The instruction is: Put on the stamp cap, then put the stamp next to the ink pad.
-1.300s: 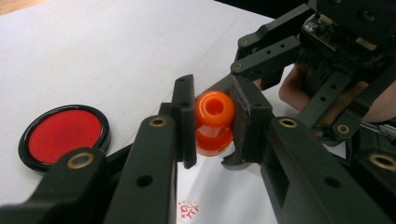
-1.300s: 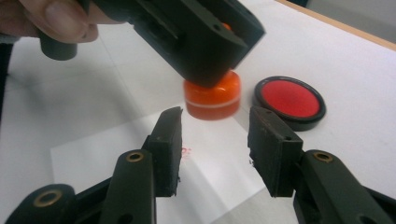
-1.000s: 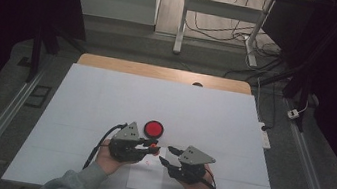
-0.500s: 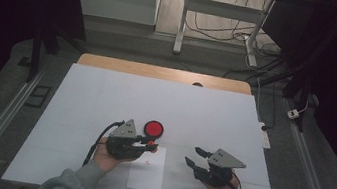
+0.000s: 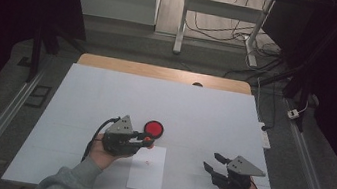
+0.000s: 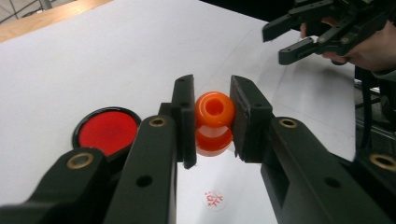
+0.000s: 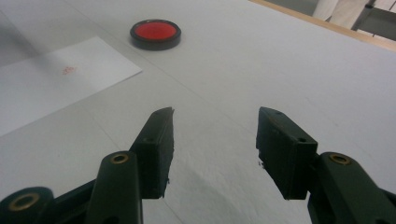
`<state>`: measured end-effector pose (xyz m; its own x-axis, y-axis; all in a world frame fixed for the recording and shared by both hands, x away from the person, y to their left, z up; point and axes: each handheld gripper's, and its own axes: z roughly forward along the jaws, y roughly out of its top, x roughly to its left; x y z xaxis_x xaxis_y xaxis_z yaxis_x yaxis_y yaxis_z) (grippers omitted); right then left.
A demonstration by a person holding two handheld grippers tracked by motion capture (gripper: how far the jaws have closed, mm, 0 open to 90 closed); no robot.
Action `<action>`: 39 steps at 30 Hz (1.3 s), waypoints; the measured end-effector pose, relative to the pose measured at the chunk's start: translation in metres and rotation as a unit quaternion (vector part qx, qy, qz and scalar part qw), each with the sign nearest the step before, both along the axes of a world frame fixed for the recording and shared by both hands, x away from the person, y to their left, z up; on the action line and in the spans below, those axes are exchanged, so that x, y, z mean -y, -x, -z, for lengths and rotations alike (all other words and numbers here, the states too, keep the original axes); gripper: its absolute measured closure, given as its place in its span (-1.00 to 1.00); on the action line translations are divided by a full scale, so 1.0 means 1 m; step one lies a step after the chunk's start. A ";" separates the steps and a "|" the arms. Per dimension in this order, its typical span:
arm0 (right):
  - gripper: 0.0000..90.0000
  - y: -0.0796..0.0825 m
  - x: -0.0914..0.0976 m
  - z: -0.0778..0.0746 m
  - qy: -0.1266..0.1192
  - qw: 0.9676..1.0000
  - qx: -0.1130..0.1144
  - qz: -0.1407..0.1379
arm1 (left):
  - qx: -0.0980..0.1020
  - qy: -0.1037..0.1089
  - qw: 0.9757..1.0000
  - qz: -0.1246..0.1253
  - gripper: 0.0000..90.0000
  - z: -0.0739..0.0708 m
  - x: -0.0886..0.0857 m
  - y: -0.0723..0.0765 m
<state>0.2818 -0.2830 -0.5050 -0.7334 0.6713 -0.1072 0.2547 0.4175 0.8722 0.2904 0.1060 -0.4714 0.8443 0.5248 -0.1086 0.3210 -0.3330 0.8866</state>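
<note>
My left gripper (image 5: 147,142) is shut on a small orange stamp (image 6: 214,121) and holds it just above the table beside a round red ink pad (image 5: 153,128) in a black case. A white sheet of paper (image 5: 147,172) lies below it and bears a small red stamp mark (image 6: 214,200). Near the table's front right, my right gripper (image 5: 210,160) stands open; its jaws have just been opening and nothing is between them. In the right gripper view the gripper (image 7: 215,121) points over bare table toward the ink pad (image 7: 155,32) and the paper (image 7: 56,79).
A white mat (image 5: 106,90) covers the table, with a strip of wood (image 5: 160,71) at its far edge. Metal rails run along both sides, and desk legs and cables lie on the floor beyond.
My right gripper has moved to the right, away from the left gripper, and its jaws stand wider. The left gripper and the stamp have stayed in place.
</note>
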 end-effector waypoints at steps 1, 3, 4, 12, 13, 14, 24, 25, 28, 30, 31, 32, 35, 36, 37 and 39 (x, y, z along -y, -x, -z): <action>0.02 0.000 0.003 0.000 -0.002 1.000 0.001 0.000 | 0.000 0.000 1.000 -0.002 0.60 -0.001 -0.002 -0.001; 0.02 0.002 0.008 0.000 -0.004 1.000 -0.002 0.006 | 0.001 0.001 1.000 -0.009 0.60 -0.002 -0.005 -0.002; 0.02 0.002 0.010 0.000 -0.006 1.000 -0.002 0.009 | 0.003 -0.001 1.000 -0.013 0.60 -0.003 -0.007 -0.003; 0.02 0.003 0.015 0.001 -0.006 1.000 -0.003 0.010 | 0.008 -0.002 0.999 -0.031 0.60 -0.010 -0.018 -0.007; 0.02 0.002 0.014 0.001 -0.005 1.000 -0.004 0.009 | 0.007 0.000 0.999 -0.033 0.60 -0.010 -0.019 -0.007; 0.02 0.002 0.014 0.001 -0.004 1.000 -0.005 0.008 | 0.007 0.001 0.999 -0.035 0.60 -0.011 -0.021 -0.008; 0.02 0.001 0.013 0.002 -0.001 1.000 -0.007 0.009 | 0.003 0.004 0.999 -0.050 0.60 -0.011 -0.030 -0.013; 0.02 0.001 0.013 0.002 0.000 1.000 -0.007 0.009 | 0.003 0.004 0.999 -0.051 0.60 -0.010 -0.030 -0.014; 0.02 0.001 0.013 0.002 0.000 1.000 -0.006 0.008 | 0.001 0.001 0.998 -0.056 0.60 -0.009 -0.032 -0.016; 0.02 0.000 0.012 0.002 -0.001 1.000 -0.005 0.006 | 0.001 -0.003 0.998 -0.059 0.60 -0.008 -0.033 -0.018; 0.02 0.000 0.012 0.002 0.000 1.000 -0.005 0.006 | 0.001 -0.005 0.998 -0.061 0.60 -0.007 -0.034 -0.018; 0.02 0.000 0.012 0.002 0.000 1.000 -0.006 0.006 | 0.001 -0.006 0.998 -0.063 0.60 -0.007 -0.034 -0.019; 0.02 0.001 0.012 0.002 0.002 1.000 -0.004 0.008 | 0.000 -0.011 0.997 -0.070 0.60 -0.005 -0.035 -0.021; 0.02 0.001 0.012 0.002 0.003 1.000 -0.004 0.008 | -0.001 -0.014 0.997 -0.072 0.60 -0.004 -0.036 -0.022; 0.02 0.001 0.012 0.002 0.003 1.000 -0.004 0.007 | -0.002 -0.016 0.997 -0.074 0.60 -0.003 -0.036 -0.023; 0.02 0.001 0.012 0.002 0.002 1.000 -0.006 0.006 | -0.004 -0.019 0.997 -0.079 0.60 0.000 -0.037 -0.025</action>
